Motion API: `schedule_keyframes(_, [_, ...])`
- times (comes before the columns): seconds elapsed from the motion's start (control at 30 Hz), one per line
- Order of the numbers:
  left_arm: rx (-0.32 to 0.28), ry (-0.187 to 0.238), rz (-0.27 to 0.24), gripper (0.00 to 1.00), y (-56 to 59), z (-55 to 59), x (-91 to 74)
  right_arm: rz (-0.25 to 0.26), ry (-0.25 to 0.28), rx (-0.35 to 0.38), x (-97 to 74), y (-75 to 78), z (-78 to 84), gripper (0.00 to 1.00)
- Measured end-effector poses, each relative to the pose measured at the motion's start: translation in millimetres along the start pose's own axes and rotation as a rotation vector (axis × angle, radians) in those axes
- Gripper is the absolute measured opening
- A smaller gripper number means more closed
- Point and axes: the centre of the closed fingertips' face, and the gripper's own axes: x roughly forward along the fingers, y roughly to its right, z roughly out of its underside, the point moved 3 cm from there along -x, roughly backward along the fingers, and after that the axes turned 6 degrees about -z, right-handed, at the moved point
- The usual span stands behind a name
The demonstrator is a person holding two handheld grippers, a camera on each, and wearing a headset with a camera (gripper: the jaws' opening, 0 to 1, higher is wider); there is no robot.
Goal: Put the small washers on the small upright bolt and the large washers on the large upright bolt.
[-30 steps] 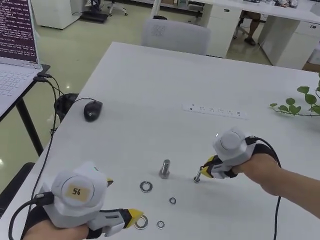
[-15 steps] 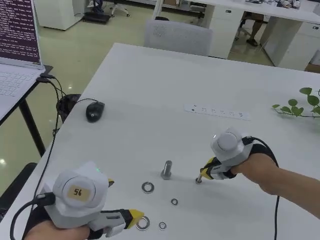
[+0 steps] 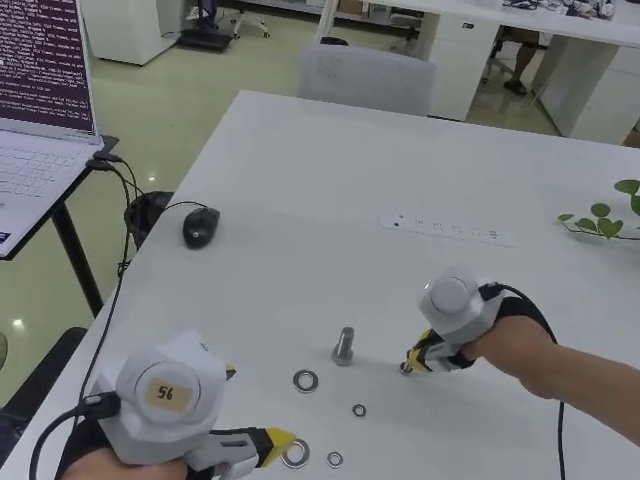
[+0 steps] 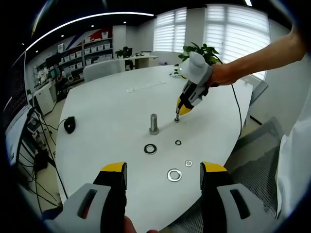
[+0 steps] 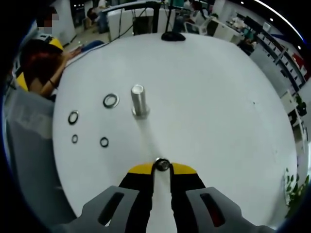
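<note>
The right gripper has its jaws drawn close together, pinching what looks like a small washer at their tips, right at the top of the small upright bolt. In the head view, the large upright bolt stands on the bench at 9 o'clock from that gripper. A large washer lies flat at 7 o'clock from the large bolt, and a second small washer at 6 o'clock. The left gripper hovers with its jaws spread wide. In the left gripper view, a second large washer lies on the bench between the jaw tips, with a third small washer near it at 1 o'clock.
</note>
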Motion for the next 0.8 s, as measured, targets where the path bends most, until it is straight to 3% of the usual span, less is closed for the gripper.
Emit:
schedule_keyframes(0.53, [-0.001,-0.01,-0.004,0.6,-1.9,1.2,0.1,-0.008,-0.085,-0.011,24.4,-4.2,9.8,0.13])
schedule_keyframes(0.8, [0.01,-0.019,0.006,0.6,-0.1,-0.5,0.9,-0.014,-0.072,-0.007,22.1,-8.0,9.8,0.16])
